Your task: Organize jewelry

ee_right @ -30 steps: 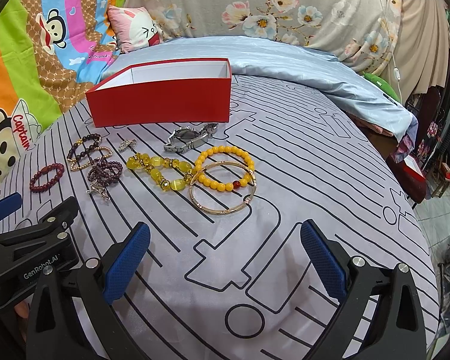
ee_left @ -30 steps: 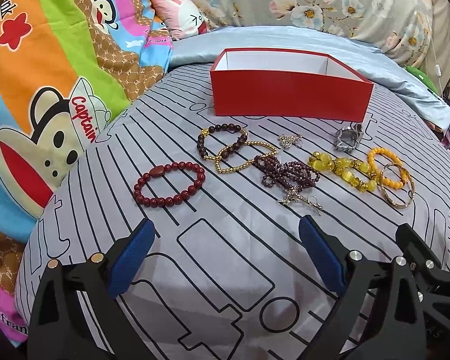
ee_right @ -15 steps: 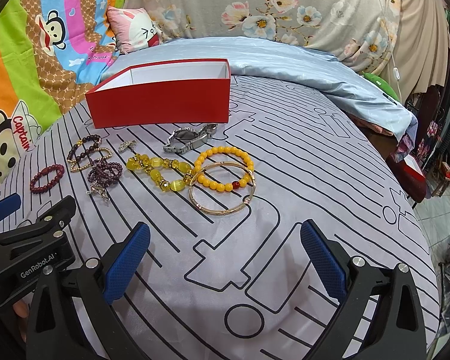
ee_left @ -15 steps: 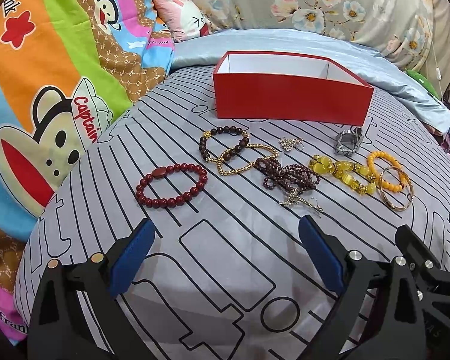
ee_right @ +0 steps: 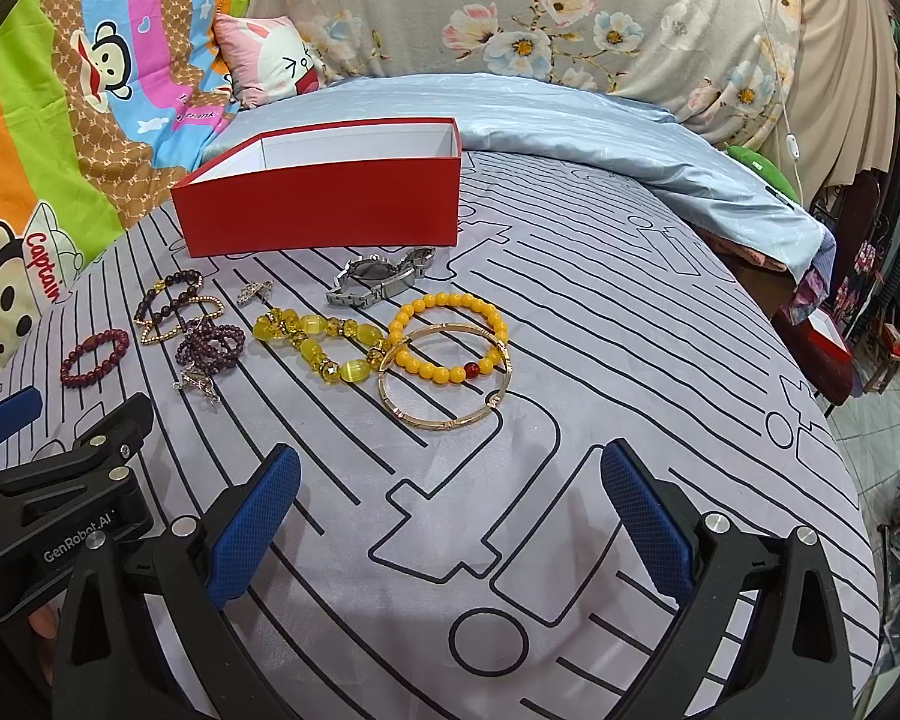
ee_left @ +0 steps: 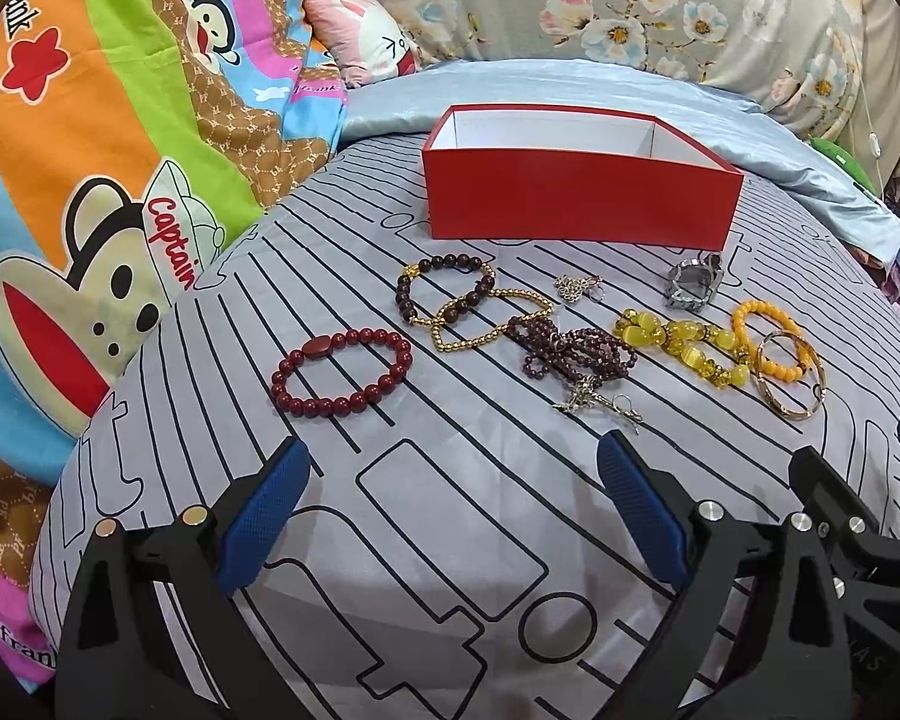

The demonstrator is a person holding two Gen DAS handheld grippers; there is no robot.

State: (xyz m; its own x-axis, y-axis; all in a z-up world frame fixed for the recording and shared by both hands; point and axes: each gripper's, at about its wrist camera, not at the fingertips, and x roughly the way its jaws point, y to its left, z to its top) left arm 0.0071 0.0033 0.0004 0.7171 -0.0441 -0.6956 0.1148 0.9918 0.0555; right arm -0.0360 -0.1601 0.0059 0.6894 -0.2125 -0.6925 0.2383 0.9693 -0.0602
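Both claws hang low over the near part of the bed (ee_left: 450, 516), side by side, each spread wide and holding nothing: the left claw (ee_left: 450, 516) and the right claw (ee_right: 450, 516) each show two blue pads far apart over bare sheet. The jewelry lies in a loose row across the middle of the bed, beyond both claws and touched by neither. From the left edge it runs: a red bracelet (ee_left: 342, 373) lying alone, a dark bracelet (ee_left: 444, 288) overlapping a gold bead chain (ee_left: 492, 324), a heap of purple beads (ee_left: 576, 348) with a silver charm (ee_left: 594, 401) at its near side, a small silver piece (ee_left: 577, 287), a yellow bracelet (ee_right: 324, 342), then an orange bracelet (ee_right: 450, 342) lying across a gold bangle (ee_right: 444, 381), with a watch (ee_right: 378, 282) just behind them. The red bracelet is straight ahead of the left claw's left pad; the bangle is nearest the right claw, ahead and slightly left. Behind the row stands an open red box (ee_left: 576, 192) with a white inside, no contents in sight. The sheet is grey with black lines; a pale blue quilt (ee_right: 570, 126) lies at the far edge, a floral cover (ee_right: 540, 12) rises behind it, and a cartoon monkey blanket (ee_left: 90, 192) covers the left side.
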